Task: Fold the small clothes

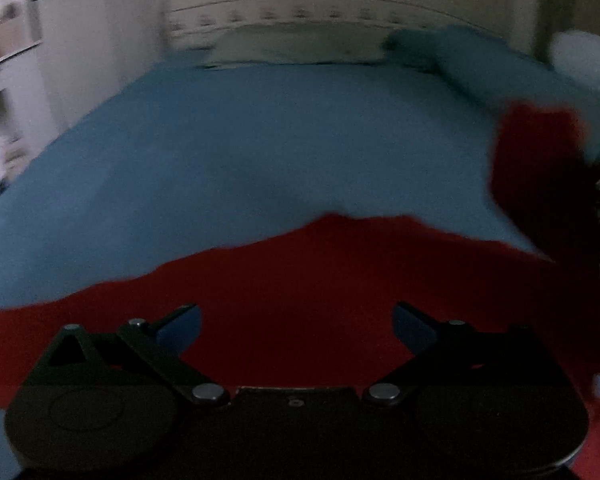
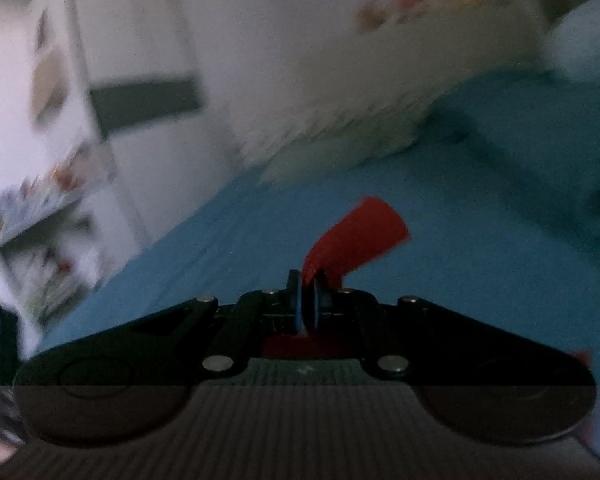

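Note:
A red garment (image 1: 300, 280) lies spread on the blue bed sheet (image 1: 240, 140). My left gripper (image 1: 296, 316) is open, with its fingers wide apart just above the red cloth and nothing between them. At the right of the left wrist view a part of the garment (image 1: 540, 168) is lifted off the bed. My right gripper (image 2: 307, 292) is shut on a corner of the red garment (image 2: 356, 236), which sticks up past the fingertips. Both views are blurred.
A blue pillow (image 1: 480, 64) and a pale pillow (image 1: 588, 60) lie at the bed's far right. A white headboard (image 1: 300, 24) stands at the far end. White shelves (image 2: 60, 120) stand to the left of the bed.

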`<state>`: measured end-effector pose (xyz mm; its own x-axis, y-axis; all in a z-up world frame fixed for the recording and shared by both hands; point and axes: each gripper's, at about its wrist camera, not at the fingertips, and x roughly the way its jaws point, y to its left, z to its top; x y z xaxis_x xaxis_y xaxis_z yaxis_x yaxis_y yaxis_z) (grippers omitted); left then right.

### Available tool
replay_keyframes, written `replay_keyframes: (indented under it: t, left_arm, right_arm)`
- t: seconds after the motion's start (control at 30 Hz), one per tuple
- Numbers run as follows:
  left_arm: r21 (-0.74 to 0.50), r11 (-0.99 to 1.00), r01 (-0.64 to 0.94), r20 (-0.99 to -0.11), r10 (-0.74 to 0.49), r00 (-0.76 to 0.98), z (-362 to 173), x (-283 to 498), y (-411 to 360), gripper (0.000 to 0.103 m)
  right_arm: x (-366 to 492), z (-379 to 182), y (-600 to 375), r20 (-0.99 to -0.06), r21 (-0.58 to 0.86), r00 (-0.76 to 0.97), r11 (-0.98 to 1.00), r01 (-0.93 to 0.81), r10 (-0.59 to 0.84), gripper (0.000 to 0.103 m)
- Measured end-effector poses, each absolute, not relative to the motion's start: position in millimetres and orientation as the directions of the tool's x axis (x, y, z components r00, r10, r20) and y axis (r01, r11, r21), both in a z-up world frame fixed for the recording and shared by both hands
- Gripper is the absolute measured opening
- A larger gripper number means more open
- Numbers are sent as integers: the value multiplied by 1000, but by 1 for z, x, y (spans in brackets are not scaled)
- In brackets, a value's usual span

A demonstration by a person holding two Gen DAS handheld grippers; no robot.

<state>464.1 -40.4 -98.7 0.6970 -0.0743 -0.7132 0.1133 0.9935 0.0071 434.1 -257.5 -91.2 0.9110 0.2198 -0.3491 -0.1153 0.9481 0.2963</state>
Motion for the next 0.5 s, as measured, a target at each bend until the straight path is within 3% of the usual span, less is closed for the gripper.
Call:
replay_keyframes:
  t: [0.17,0.33,0.4,0.43,0.47,0.5]
  left_arm:
    - [-77,996,48,-775,-91,625,-130,453,31,103]
    - [-192,981,22,-785,-167,596,-146,446,66,103]
    - [-223,974,32,-780,-198,594,-146,446,68,103]
    - [-234,971,41,-776,-212,595,-145,439,61,103]
    - [-250,967,55,-770,-232,595,-142,437,58,103]
    - [-266,961,76,-762,-258,594,-140,437,52,103]
  right_arm:
    - [457,-192,-163,-554,187,794,967,-175,251,21]
    - [452,-221,-141,-565,127,796,976,-178,219,25]
    - [449,-217,-135,-572,89,789,973,-211,224,50]
    - [448,-213,-138,-577,70,784,970,-233,230,72]
    - [440,-210,-143,-565,43,792,967,-253,232,83]
    - [429,-204,-147,-543,5,808,963,-270,230,85]
